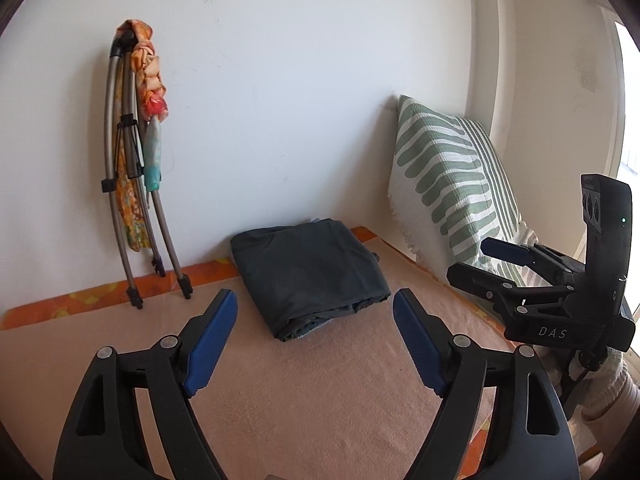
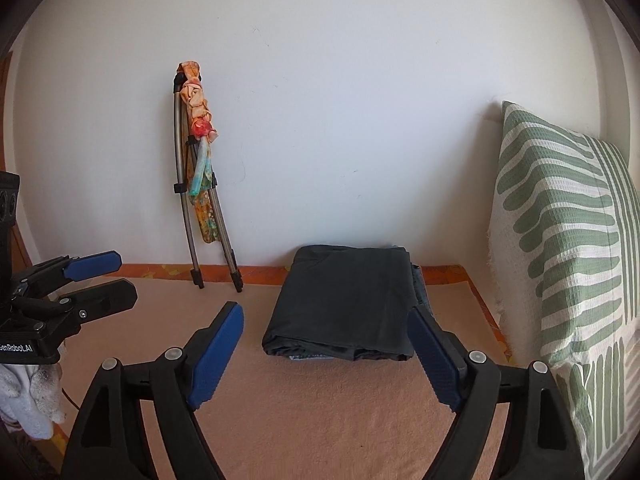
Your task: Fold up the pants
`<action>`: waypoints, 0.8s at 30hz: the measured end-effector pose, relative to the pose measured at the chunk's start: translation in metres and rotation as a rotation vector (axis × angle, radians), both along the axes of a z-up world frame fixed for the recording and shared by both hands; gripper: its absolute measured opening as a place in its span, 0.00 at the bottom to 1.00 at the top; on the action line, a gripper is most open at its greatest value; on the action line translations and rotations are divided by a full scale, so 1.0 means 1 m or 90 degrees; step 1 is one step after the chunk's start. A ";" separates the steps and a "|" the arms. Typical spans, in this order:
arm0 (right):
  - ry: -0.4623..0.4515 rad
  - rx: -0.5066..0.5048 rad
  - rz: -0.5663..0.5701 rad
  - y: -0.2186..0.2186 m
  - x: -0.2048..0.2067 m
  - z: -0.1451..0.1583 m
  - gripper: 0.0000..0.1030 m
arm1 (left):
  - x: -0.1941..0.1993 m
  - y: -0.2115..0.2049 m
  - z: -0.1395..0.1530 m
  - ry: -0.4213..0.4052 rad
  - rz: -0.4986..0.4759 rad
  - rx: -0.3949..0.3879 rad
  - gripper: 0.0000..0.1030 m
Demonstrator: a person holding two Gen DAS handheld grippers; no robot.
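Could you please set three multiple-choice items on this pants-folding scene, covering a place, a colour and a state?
1. Where do the folded pants lie?
A. on the peach blanket, near the wall
B. on the striped pillow
C. hung on the folded metal frame

2. What colour are the pillow's stripes?
A. blue
B. green
C. red

3. How is the right gripper?
A. shut on the pants
B. open, empty
C. shut, empty

Answers:
1 A: the dark bundle rests on the blanket.
2 B: green bands on white.
3 B: its blue pads stand apart, short of the pants.
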State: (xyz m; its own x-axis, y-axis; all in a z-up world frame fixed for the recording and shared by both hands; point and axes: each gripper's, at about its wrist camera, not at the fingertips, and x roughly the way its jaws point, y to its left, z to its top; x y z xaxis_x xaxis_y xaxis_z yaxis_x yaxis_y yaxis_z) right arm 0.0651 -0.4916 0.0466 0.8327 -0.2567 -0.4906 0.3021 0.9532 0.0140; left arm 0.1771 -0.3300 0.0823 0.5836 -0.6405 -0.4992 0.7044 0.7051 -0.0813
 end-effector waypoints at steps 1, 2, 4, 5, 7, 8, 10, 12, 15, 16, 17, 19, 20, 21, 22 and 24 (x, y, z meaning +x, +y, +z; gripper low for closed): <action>0.001 -0.003 -0.001 0.006 -0.006 0.000 0.84 | -0.005 0.004 0.000 -0.003 0.004 0.001 0.78; 0.003 -0.008 -0.002 0.013 -0.012 0.000 0.84 | -0.009 0.008 0.001 -0.005 0.008 0.001 0.78; 0.003 -0.017 -0.008 0.025 -0.024 -0.001 0.85 | -0.019 0.017 0.002 -0.005 0.016 -0.004 0.78; 0.002 -0.017 -0.014 0.030 -0.030 -0.001 0.90 | -0.023 0.021 0.002 -0.004 0.021 -0.006 0.78; -0.007 -0.010 -0.024 0.039 -0.043 -0.003 0.99 | -0.033 0.030 0.000 -0.001 0.030 -0.005 0.78; -0.012 -0.009 -0.031 0.044 -0.050 -0.004 1.00 | -0.037 0.034 -0.002 0.002 0.036 -0.003 0.78; -0.013 -0.020 -0.045 0.054 -0.060 -0.007 1.00 | -0.045 0.041 -0.008 0.009 0.046 0.003 0.78; -0.010 -0.032 -0.060 0.064 -0.069 -0.011 1.00 | -0.053 0.048 -0.016 0.019 0.055 0.007 0.78; -0.009 -0.026 -0.068 0.076 -0.079 -0.017 1.00 | -0.061 0.057 -0.030 0.034 0.067 0.019 0.78; -0.010 -0.023 -0.072 0.079 -0.081 -0.019 1.00 | -0.062 0.059 -0.035 0.037 0.069 0.023 0.78; -0.010 -0.023 -0.079 0.082 -0.084 -0.022 1.00 | -0.064 0.061 -0.040 0.039 0.072 0.028 0.78; -0.007 -0.034 -0.098 0.087 -0.087 -0.029 1.00 | -0.065 0.064 -0.049 0.042 0.082 0.039 0.78; -0.001 -0.043 -0.108 0.089 -0.088 -0.033 1.00 | -0.064 0.066 -0.053 0.047 0.086 0.040 0.78; 0.005 -0.049 -0.114 0.091 -0.088 -0.037 1.00 | -0.063 0.067 -0.056 0.054 0.089 0.041 0.78; 0.010 -0.050 -0.116 0.091 -0.088 -0.041 1.00 | -0.062 0.068 -0.059 0.060 0.091 0.042 0.78; 0.015 -0.036 -0.116 0.090 -0.089 -0.049 1.00 | -0.061 0.070 -0.064 0.063 0.094 0.045 0.78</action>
